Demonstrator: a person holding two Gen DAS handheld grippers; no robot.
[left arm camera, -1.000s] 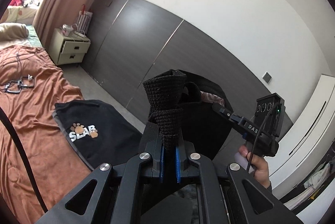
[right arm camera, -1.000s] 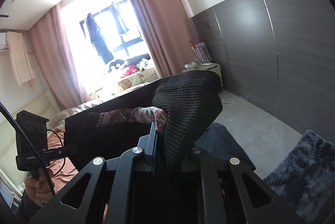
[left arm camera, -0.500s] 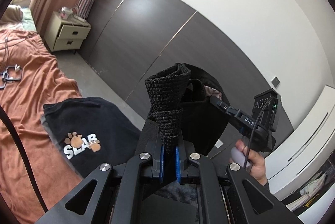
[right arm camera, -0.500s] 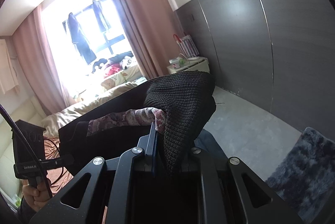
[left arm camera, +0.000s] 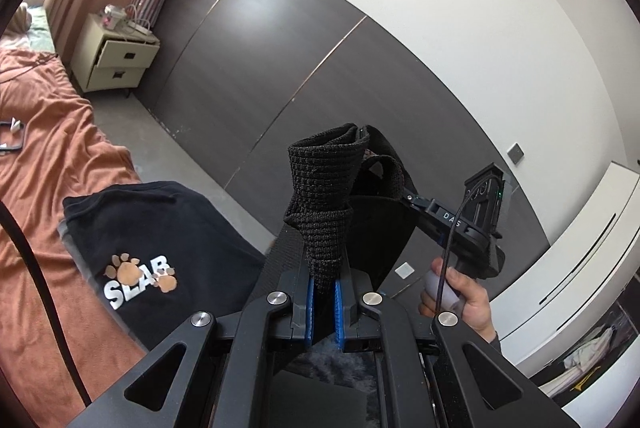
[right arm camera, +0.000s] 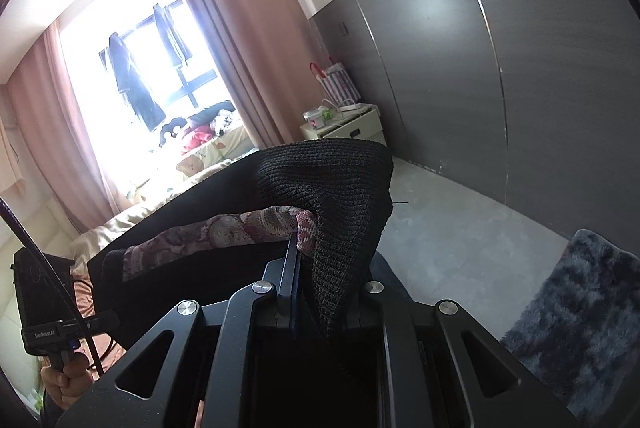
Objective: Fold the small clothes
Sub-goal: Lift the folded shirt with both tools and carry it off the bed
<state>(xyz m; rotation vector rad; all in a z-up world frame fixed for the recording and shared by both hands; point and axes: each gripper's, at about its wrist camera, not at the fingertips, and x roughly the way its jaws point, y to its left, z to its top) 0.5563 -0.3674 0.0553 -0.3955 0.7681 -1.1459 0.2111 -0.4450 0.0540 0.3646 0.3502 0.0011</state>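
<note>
Black knit garment [left arm camera: 324, 196] held up in the air, stretched between both tools, clear of the bed. Left gripper [left arm camera: 322, 302] clamped tight on a bunched corner of its ribbed band; right gripper [right arm camera: 316, 292] likewise pinching the opposite corner, a pink patterned lining [right arm camera: 224, 232] showing along the hem. The cloth hangs loose and unfolded between them. No crease made in it yet.

On the orange bedspread [left arm camera: 52, 164] below lies a black shirt with a paw-print logo [left arm camera: 140, 272], seemingly laid flat and perhaps already folded. Grey fluffy rug [right arm camera: 572, 328] on the floor. Judged early stage for this piece: still to be spread out, folded and set down.
</note>
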